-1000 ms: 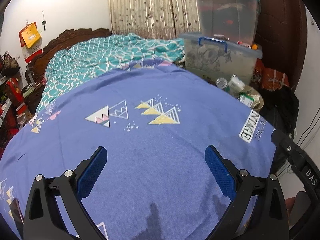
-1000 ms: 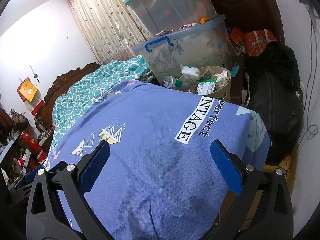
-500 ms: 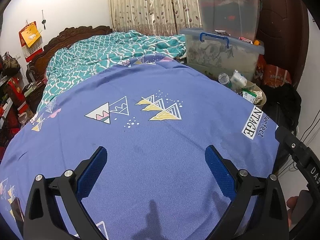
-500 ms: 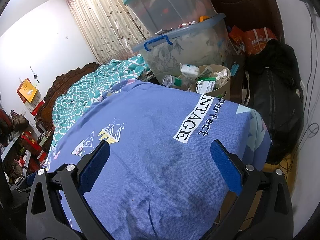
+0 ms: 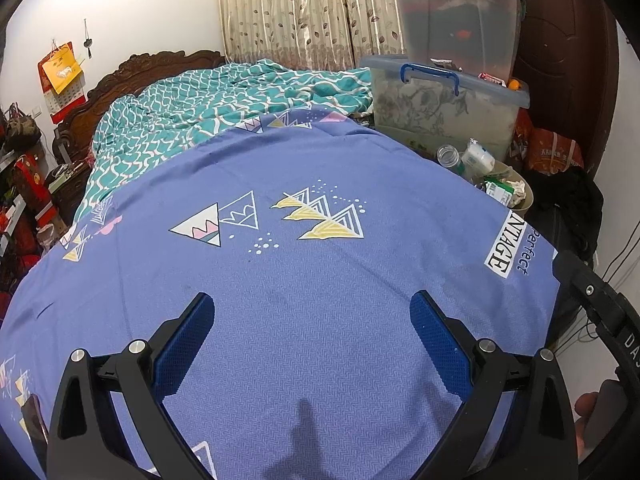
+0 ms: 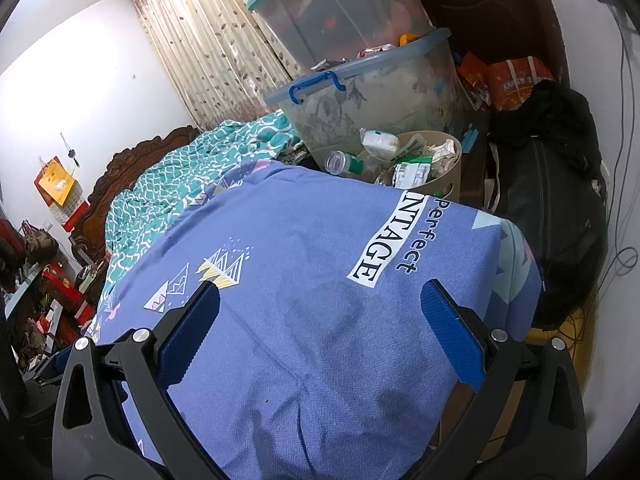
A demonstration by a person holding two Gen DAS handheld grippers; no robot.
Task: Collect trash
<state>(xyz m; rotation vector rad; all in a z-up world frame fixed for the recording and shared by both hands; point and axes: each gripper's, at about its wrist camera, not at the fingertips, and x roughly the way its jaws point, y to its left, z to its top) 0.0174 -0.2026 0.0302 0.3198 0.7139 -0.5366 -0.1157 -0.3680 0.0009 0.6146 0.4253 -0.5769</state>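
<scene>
Left wrist view: left gripper [image 5: 312,338] wide open, holding nothing, above the blue bedsheet [image 5: 280,280]. Versus a second ago the view has pulled back slightly; the bin [image 5: 526,196] sits smaller, so no approach yet. Bottle [image 5: 450,157] and wrappers already in the bin beside the bed's far corner. No loose trash visible on the sheet.

Right wrist view: right gripper [image 6: 320,322] also spread wide, empty; framing nearly unchanged. Bin [image 6: 454,168] full, beyond the bed edge. Storage tubs [image 6: 360,92] crowd behind it, black bag [image 6: 552,208] to the right.
</scene>
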